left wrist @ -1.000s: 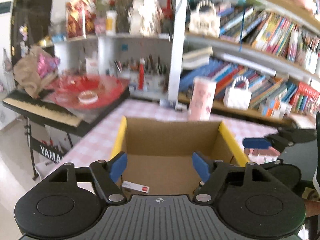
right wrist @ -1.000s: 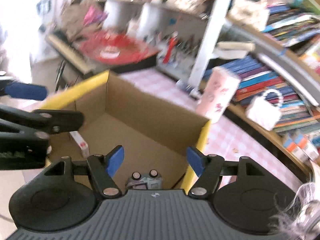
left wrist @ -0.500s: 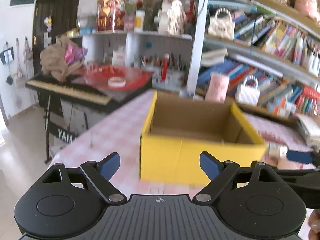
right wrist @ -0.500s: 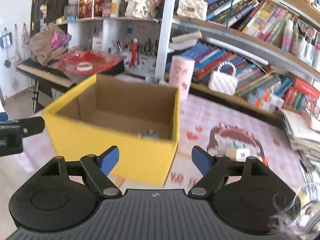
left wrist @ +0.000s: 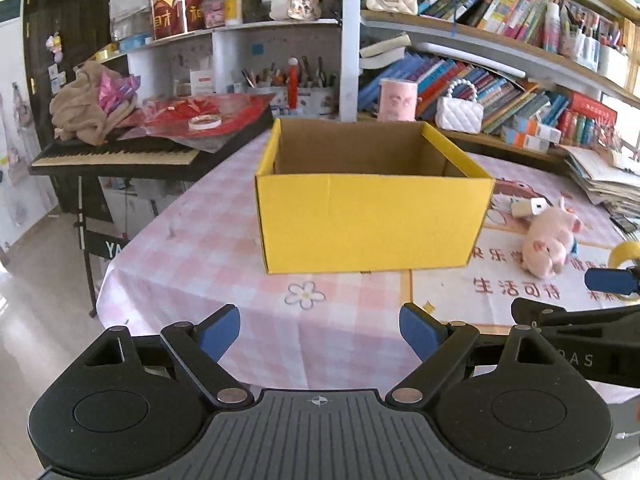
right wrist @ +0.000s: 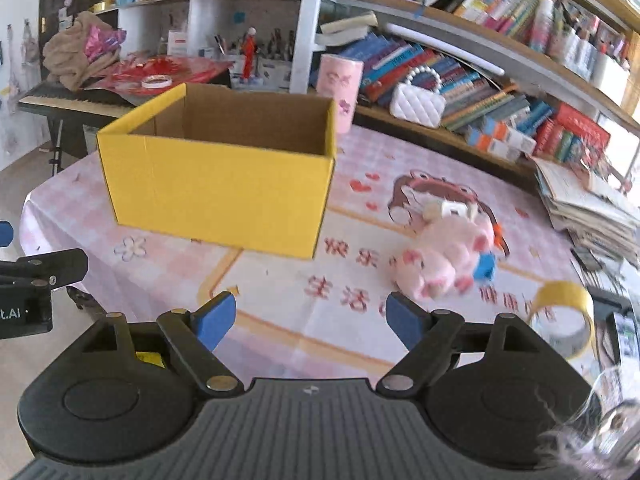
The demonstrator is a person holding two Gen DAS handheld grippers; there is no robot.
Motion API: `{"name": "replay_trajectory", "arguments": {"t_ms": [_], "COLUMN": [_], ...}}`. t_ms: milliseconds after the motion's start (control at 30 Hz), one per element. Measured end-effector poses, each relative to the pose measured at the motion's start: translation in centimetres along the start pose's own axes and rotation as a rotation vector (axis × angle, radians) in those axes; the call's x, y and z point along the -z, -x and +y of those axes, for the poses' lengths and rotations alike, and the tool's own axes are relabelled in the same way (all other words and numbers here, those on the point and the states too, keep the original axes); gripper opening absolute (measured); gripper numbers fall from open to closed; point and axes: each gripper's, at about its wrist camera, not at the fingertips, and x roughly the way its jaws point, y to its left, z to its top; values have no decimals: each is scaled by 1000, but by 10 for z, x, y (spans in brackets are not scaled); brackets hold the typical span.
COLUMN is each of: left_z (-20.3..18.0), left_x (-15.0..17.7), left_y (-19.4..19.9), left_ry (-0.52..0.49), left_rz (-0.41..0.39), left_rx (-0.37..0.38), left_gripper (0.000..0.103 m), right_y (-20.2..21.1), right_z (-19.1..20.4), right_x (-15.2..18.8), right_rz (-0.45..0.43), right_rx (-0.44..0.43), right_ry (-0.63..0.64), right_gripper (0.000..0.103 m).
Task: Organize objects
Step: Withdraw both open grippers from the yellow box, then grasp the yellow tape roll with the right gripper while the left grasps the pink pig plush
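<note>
I am looking into a lived-in home room, part study, part playroom. Beyond my fingers (left wrist: 218,330) stands a table (left wrist: 192,248) under a pink checked cloth printed with cartoons and Chinese characters. Past it, long bookshelves (left wrist: 500,80) sag with crammed, leaning books, and two small quilted handbags (left wrist: 459,111) sit among them. Off to the left of the fingers an electronic keyboard (left wrist: 116,156) on a stand carries red paper and a heap of cloth. A pink plush pig (right wrist: 444,260) lies on the table.

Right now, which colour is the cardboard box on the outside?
Yellow outside, plain brown inside; the cardboard box shows best in the left wrist view.
</note>
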Motion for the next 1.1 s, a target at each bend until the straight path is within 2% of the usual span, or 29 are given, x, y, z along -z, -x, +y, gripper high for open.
{"name": "replay_trajectory", "arguments": {"t_ms": [367, 767, 1100], "left_z": [-27, -81, -122], "left_x": [9, 8, 1], "left_y": [9, 12, -3], "left_ry": [-48, -170, -211], "left_rz": [2, -6, 12], "left_rx": [95, 267, 332], "left_gripper": [89, 89, 89], "right_y": [29, 58, 55], "right_z": [-23, -66, -103], "right_x": [32, 57, 66], "right_rz": [13, 33, 62], "right_rx": [74, 221, 286], "right_ry": [-84, -193, -243], "right_gripper": [82, 81, 81]}}
